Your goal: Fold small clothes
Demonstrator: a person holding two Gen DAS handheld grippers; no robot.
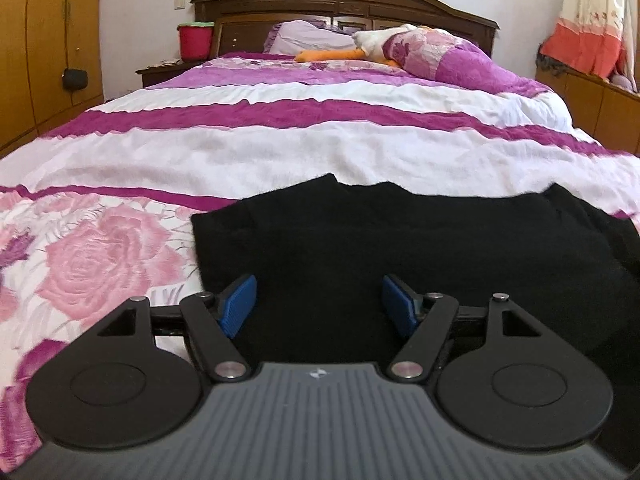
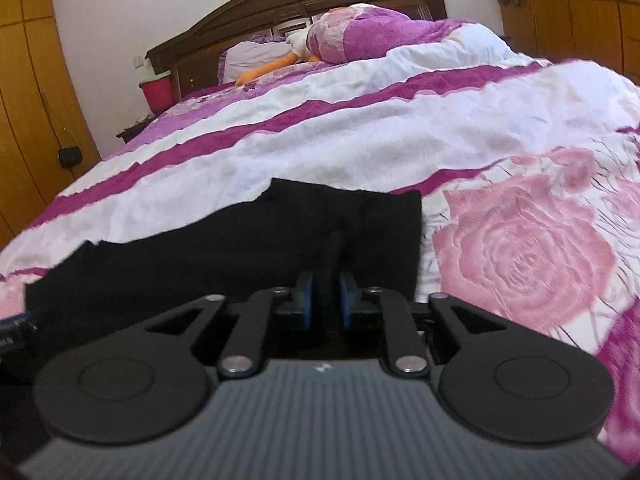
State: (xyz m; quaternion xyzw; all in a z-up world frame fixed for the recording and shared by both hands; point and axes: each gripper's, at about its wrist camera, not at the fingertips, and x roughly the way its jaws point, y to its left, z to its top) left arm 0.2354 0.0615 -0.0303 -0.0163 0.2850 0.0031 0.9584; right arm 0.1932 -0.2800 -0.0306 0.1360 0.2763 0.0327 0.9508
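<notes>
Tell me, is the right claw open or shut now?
Shut. In the right wrist view, the right claw has its blue pads pressed on a raised ridge of the black garment, which lies on the bed.

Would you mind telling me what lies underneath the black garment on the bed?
The black garment lies on the floral bedspread, whose pink roses and purple stripes show around its edges. Whatever is directly beneath the cloth is covered, so anything else under it cannot be seen.

**Colours on the bed**

A plain black garment (image 1: 400, 248) lies on a bedspread (image 1: 280, 152) of white and magenta stripes with large pink roses. The gripper pads (image 1: 240, 304) are blue. The headboard (image 1: 344, 4) is dark brown.
</notes>
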